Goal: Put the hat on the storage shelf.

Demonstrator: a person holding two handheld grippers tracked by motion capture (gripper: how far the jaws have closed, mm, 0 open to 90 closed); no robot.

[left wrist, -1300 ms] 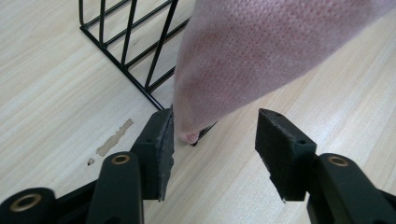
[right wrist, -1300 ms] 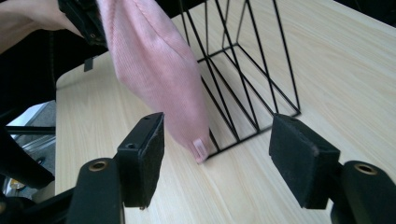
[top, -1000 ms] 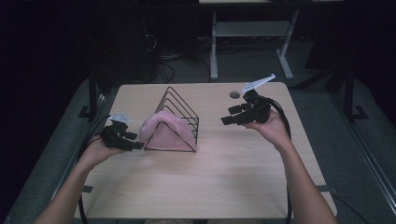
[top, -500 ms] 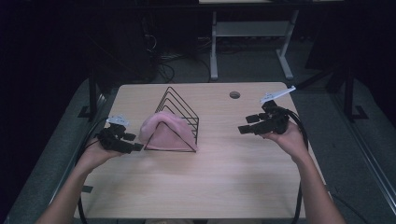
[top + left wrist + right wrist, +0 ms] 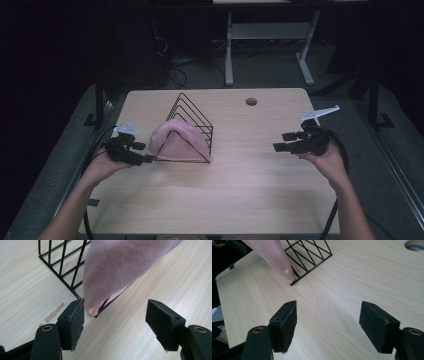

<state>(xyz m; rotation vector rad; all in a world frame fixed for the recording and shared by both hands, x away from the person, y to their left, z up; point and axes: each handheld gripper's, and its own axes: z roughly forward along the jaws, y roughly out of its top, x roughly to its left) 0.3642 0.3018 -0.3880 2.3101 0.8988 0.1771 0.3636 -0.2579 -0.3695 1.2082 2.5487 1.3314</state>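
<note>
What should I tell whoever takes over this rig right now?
Left gripper: open, its fingers have just been opening, nothing between them, at the rack's near left corner.
Right gripper: open, empty, over bare table at the right.
Pink cloth: draped over the black wire rack, mid-table.
Done: cloth appears hung and released.
Left: probably only drawing both grippers back.

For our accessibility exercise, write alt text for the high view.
A pink cloth hangs over a black wire rack on a wooden table. The left gripper, open, sits by the rack's corner; the right gripper, open, hovers apart.
</note>
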